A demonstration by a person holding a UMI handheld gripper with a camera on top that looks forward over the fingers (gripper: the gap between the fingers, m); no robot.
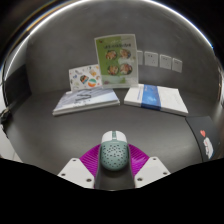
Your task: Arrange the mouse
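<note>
Mouse point(113, 151) sits in gripper point(113, 168), long axis pointing straight ahead.
Both pads point(92, 158) press its flanks; held, table point(60, 135) beyond.

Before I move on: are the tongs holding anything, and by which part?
Yes: the mouse sits between the tongs, both purple pads pressing its sides near the rear half.

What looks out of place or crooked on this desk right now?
Nothing is spilled or damaged. The mouse sits between the fingers. Beyond it, two booklets lie flat at slightly different angles, and two cards lean against the wall.
</note>
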